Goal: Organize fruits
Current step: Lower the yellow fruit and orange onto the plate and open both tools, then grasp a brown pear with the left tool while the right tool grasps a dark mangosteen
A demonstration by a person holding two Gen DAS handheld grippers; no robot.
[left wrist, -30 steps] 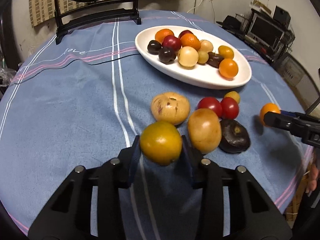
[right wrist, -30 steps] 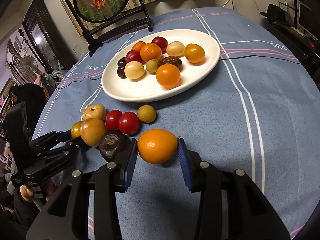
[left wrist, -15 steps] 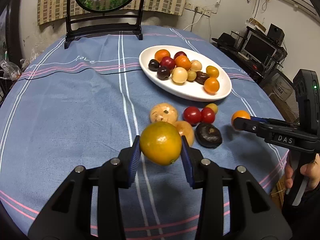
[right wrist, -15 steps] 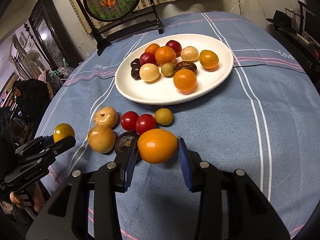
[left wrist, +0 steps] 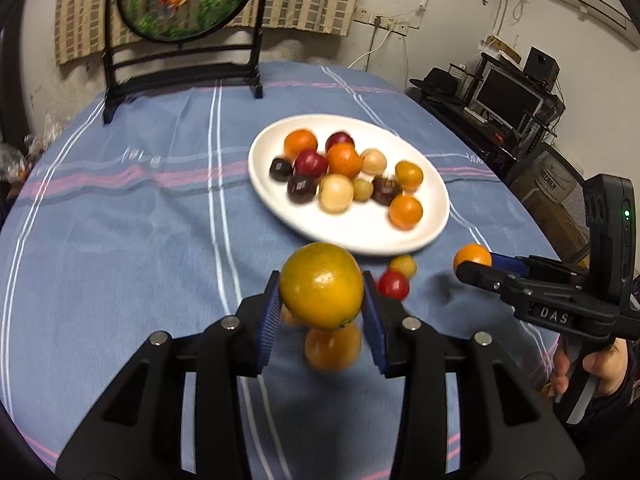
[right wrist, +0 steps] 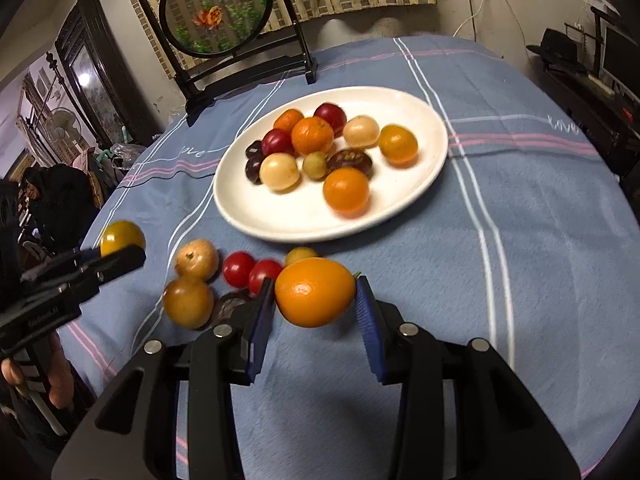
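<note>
Hovering grippers [left wrist: 322,312] [right wrist: 316,312] each clamping fruit

We see a round table under a blue striped cloth [right wrist: 540,208]. On it sit a white plate [right wrist: 432,136] of fruit, a black-framed round screen [right wrist: 216,12] at the far edge, and loose fruit near us: two red tomatoes [right wrist: 252,270], two tan fruits [right wrist: 192,280], a small yellow one [right wrist: 300,255], a dark one [right wrist: 230,306].

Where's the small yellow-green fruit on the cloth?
Right wrist view: small yellow-green fruit sits just below the white plate rim, right of the two red fruits.
</note>
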